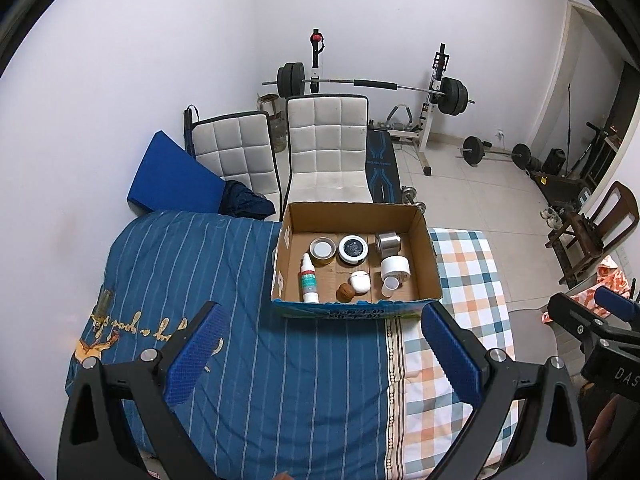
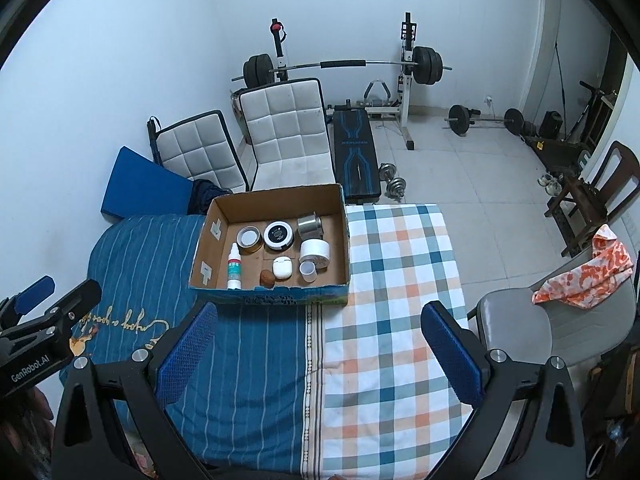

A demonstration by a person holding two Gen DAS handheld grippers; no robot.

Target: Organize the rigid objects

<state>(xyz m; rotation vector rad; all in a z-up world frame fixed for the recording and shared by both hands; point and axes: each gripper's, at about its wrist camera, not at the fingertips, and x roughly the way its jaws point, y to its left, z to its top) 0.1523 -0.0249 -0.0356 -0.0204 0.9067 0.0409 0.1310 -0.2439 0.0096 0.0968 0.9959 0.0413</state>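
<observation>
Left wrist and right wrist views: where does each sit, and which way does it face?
Left wrist: behind the open left gripper, above the bed, facing the cardboard box; right gripper at right edge.
Right wrist: behind the open right gripper, further right, same heading; left gripper at left edge.
Shared: box, spray bottle, white chairs, barbell rack.

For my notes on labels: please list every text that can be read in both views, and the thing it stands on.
"GenRobot.AI": on the left gripper, seen in the right wrist view.
"DAS", cut off: on the right gripper, seen in the left wrist view.
Box front print, bottle label, gold script on the blue cover, bench logo: unreadable.
</observation>
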